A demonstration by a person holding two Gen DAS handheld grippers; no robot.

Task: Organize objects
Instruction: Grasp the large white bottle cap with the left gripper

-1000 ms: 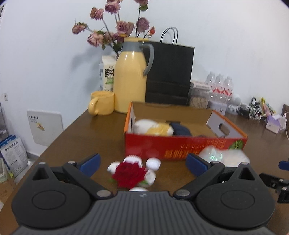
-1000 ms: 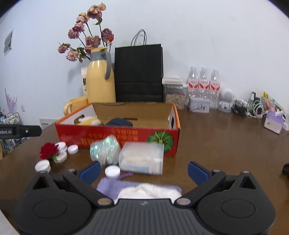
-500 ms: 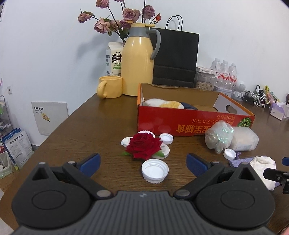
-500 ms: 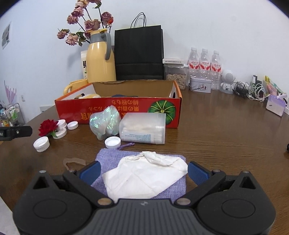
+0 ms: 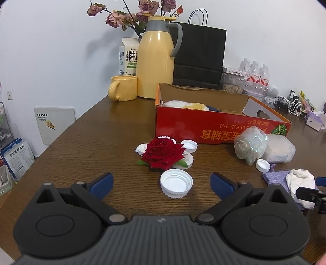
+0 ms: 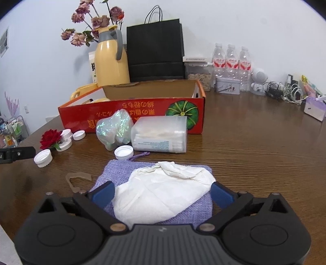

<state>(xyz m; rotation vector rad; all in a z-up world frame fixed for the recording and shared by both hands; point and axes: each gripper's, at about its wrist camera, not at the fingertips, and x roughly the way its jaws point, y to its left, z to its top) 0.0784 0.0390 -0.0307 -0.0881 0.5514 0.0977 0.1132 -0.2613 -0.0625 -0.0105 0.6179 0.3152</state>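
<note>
White cloth (image 6: 163, 195) lies between the right gripper's (image 6: 162, 192) spread jaws — unheld.

left gripper (image 5: 162, 182): jaws spread wide, nothing between the 2 blue fingertips (image 5: 101, 181), held low over the table, level, pointing forward | right gripper (image 6: 162, 192): jaws spread wide, nothing clamped, 2 blue fingertips (image 6: 102, 192) low and level, pointing forward | left gripper's tip seen at right view's left edge

box contents (image 5: 191, 105): largely hidden behind the box wall ahead of the left claw
purple pouch (image 6: 116, 173): near end covered by the right claw
dried flowers (image 5: 142, 8): cut off at the top edge
</note>
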